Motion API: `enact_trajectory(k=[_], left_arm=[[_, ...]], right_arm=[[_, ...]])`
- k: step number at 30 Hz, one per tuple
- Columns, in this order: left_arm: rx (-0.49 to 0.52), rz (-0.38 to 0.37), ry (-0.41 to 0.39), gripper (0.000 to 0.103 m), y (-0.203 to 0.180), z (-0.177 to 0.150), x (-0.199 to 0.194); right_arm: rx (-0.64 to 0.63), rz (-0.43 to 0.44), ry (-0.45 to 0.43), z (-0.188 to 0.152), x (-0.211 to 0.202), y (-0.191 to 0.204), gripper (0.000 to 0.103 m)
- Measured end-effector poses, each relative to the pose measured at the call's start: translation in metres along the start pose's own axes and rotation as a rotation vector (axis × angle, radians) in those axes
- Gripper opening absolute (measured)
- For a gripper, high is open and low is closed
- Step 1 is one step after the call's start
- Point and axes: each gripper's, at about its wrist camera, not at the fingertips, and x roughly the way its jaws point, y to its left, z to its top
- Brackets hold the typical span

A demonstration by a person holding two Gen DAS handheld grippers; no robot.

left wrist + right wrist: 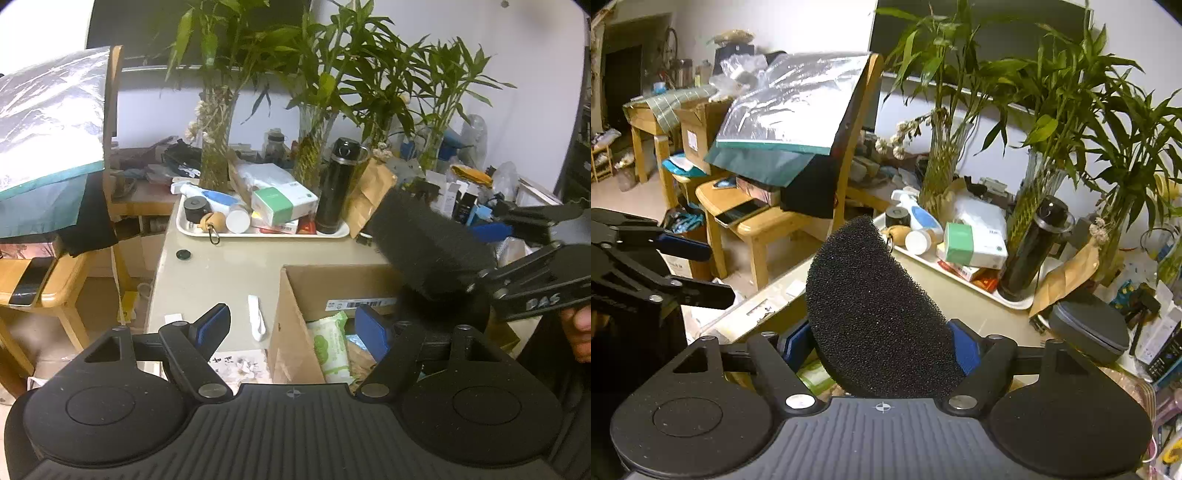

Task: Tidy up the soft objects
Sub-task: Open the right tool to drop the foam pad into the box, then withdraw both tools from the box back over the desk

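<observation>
Above the box [295,291] on the table [221,266], the right gripper [882,347] holds the sponge [871,310] between its jaws; the left gripper [295,325] hovers wide, empty.

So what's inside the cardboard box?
In the cardboard box lies a green-and-white wipes pack on some brown stuff. The black sponge and left gripper cover the rest.
</observation>
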Motion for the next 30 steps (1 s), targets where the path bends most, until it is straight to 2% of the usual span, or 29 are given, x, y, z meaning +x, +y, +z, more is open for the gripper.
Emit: enact_trajectory(k=[4,5,8,13,20,26,30], left_arm=[[-0.016,0.014,-0.003,0.074,0.003,-0.002,-0.002],[-0.018,0.017,-0.005,0.074,0.004,-0.003,-0.003],[-0.014,0.027,-0.012,0.074,0.006,-0.006,-0.004],[-0.024,0.043,0.006,0.074,0.011,-0.007,0.000],[-0.061,0.038,0.049,0.074,0.014,0.004,0.007],[-0.009,0.031,0.036,0.074,0.003,0.018,0.007],[-0.017,0.016,0.016,0.074,-0.004,0.023,0.006]], right_arm=[[-0.037,0.009,0.046,-0.002,0.020,0.013,0.091],[-0.047,0.013,0.051,-0.004,0.023,0.016,0.097],[-0.062,0.007,0.032,-0.005,0.022,0.022,0.103],[-0.039,-0.025,-0.011,0.001,0.014,0.016,0.103],[0.042,-0.056,-0.053,0.020,0.002,-0.011,0.103],[0.089,-0.112,-0.073,0.040,-0.017,-0.040,0.103],[0.109,-0.124,-0.076,0.049,-0.033,-0.056,0.103]])
